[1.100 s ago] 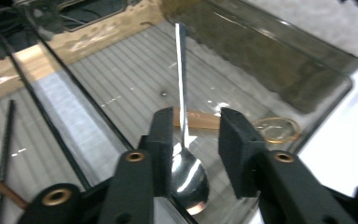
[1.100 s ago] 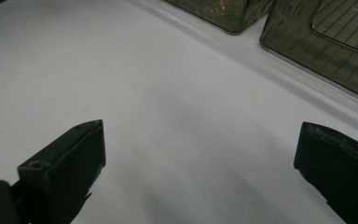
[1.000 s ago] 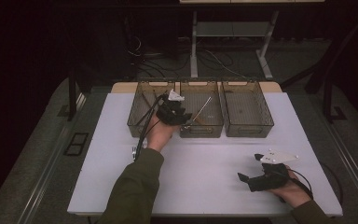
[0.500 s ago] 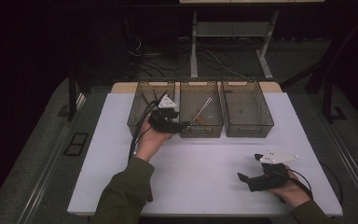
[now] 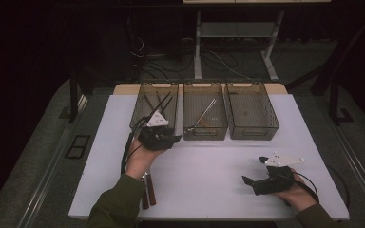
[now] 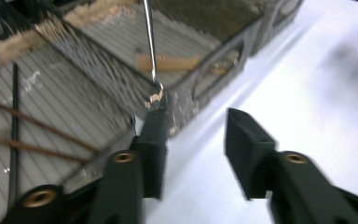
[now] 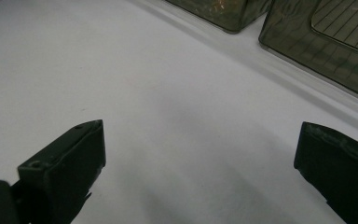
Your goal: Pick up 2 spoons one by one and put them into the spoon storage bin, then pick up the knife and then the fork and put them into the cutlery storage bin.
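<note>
Left gripper (image 5: pixel 164 138): held just in front of the left bin (image 5: pixel 154 105) and the middle bin (image 5: pixel 204 111), over the white counter (image 5: pixel 209 161); its jaws have just been closing, stand partly apart, and have nothing between them, bare counter showing in the gap in the left gripper view (image 6: pixel 193 149). Left bin: smoky clear plastic, holds thin dark sticks (image 5: pixel 160 102). Middle bin: touching the left bin's side, holds a slim metal rod (image 5: pixel 205 112) lying aslant and a short wooden piece (image 6: pixel 168 62). Right bin (image 5: pixel 251 110): last of the row along the counter's far edge. Right gripper (image 5: pixel 254 183): near the counter's front right corner, well apart from the bins, jaws wide apart and holding nothing (image 7: pixel 196 154). Two dark brown sticks (image 5: pixel 147 190): lying on the counter beside the person's left sleeve (image 5: pixel 116 204).
</note>
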A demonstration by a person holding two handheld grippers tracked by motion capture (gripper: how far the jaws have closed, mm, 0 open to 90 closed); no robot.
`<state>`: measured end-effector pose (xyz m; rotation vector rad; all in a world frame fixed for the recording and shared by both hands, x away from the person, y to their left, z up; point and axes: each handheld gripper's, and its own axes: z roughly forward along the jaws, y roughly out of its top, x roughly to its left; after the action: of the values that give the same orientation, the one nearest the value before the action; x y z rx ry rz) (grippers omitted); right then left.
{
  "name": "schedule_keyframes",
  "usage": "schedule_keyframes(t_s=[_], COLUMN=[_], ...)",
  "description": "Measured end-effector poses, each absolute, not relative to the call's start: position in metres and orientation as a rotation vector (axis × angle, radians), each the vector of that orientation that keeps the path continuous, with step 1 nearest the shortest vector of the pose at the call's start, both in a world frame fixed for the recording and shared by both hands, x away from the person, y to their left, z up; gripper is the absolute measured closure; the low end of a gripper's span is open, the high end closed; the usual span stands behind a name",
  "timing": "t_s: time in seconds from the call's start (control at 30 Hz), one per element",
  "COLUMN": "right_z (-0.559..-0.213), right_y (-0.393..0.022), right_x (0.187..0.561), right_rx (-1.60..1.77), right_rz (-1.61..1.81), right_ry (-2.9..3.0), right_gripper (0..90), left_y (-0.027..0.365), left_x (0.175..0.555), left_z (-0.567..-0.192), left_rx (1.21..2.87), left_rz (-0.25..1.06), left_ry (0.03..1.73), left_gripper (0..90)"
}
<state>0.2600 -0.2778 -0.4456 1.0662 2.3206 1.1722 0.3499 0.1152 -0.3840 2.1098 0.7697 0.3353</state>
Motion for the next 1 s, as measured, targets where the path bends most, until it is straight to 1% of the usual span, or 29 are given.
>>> schedule_keyframes(t_s=[0.03,0.17,0.27,0.3,0.7,1.0], right_z=[-0.445,-0.445,-0.445,-0.445,-0.445,-0.444], right_y=[-0.278,-0.278,-0.278,-0.278,-0.278,-0.278], right_x=[0.26,0.259,0.259,0.259,0.258,0.258], right_rx=[1.066,1.062,1.065,1.065,1.062,1.056], right_rz=[1.172,1.169,1.174,1.172,1.175,1.173], right_ry=[2.321,2.321,2.316,2.316,2.315,2.315], right_gripper=[2.2,2.2,2.2,2.2,2.2,2.2], left_y=[0.117,0.128,0.137,0.141,0.178,0.198], left_x=[0.348,0.34,0.336,0.334,0.321,0.307], left_z=[-0.386,-0.388,-0.39,-0.39,-0.4,-0.417], left_rx=[2.113,2.128,2.131,2.136,2.136,2.173], left_rz=[0.33,0.322,0.311,0.314,0.336,0.315], left_ry=[0.77,0.777,0.787,0.792,0.885,0.938], left_gripper=[68.3,80.0,88.3,89.3,89.5,89.5])
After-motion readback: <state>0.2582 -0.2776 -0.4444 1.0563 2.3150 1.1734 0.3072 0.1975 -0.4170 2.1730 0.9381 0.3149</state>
